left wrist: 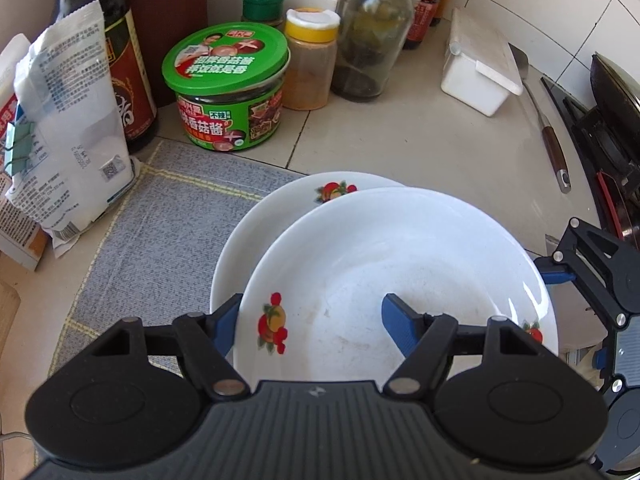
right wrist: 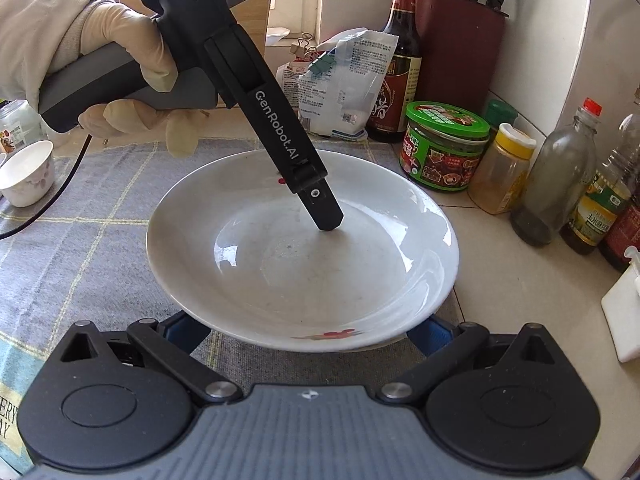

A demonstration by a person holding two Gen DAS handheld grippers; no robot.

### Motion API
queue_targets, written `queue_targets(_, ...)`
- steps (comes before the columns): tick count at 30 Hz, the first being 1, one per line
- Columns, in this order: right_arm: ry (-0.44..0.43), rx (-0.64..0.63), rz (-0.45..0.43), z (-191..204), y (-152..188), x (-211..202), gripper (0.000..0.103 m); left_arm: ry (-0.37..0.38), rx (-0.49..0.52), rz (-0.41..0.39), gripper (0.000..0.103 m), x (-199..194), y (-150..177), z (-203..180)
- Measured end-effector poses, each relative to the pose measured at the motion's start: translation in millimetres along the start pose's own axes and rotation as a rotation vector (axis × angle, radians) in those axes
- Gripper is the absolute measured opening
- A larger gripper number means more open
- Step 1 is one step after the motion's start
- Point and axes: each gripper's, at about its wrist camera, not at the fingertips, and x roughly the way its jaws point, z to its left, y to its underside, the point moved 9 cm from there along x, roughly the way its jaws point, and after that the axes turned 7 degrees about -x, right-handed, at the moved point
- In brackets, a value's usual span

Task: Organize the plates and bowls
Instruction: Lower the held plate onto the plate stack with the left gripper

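Note:
Two white plates with fruit prints overlap on a grey checked cloth (left wrist: 160, 232). The upper plate (left wrist: 400, 272) sits offset toward me over the lower plate (left wrist: 280, 208). My left gripper (left wrist: 314, 320) straddles the upper plate's near rim, one blue pad under the rim outside and the other pad (left wrist: 400, 328) inside the well, shut on it. In the right wrist view its black finger (right wrist: 324, 208) rests in the upper plate (right wrist: 280, 264). My right gripper (right wrist: 308, 336) stands open, both fingers tucked under that plate's near rim, with the tips hidden.
A green-lidded jar (left wrist: 228, 88), a yellow-capped spice jar (left wrist: 312, 60), glass bottles, a dark sauce bottle (left wrist: 120, 60) and a clipped bag (left wrist: 68, 132) line the back. A white box (left wrist: 480, 68), a spatula (left wrist: 552, 140) and the stove stand right. A small cup (right wrist: 26, 172) sits left.

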Motion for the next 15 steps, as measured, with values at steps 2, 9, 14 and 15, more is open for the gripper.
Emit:
queue_targets(2, 0.003, 0.005, 0.002, -0.6, 1.1, 0.1, 0.103, 0.002, -0.001, 0.003, 0.073, 2.2, -0.5, -0.2)
queue_targets(9, 0.006, 0.008, 0.014, -4.6, 3.4, 4.1, 0.103, 0.000, 0.003, 0.014, 0.072, 6.4, -0.2, 1.1)
queue_targets(14, 0.016, 0.005, 0.029, -7.8, 4.6, 8.3, 0.103, 0.007, 0.007, 0.013, 0.072, 9.4, -1.3, 0.5)
queue_targets(15, 0.017, 0.003, 0.032, -8.3, 5.1, 8.9, 0.103, 0.008, 0.008, 0.013, 0.072, 10.1, -1.5, 0.4)
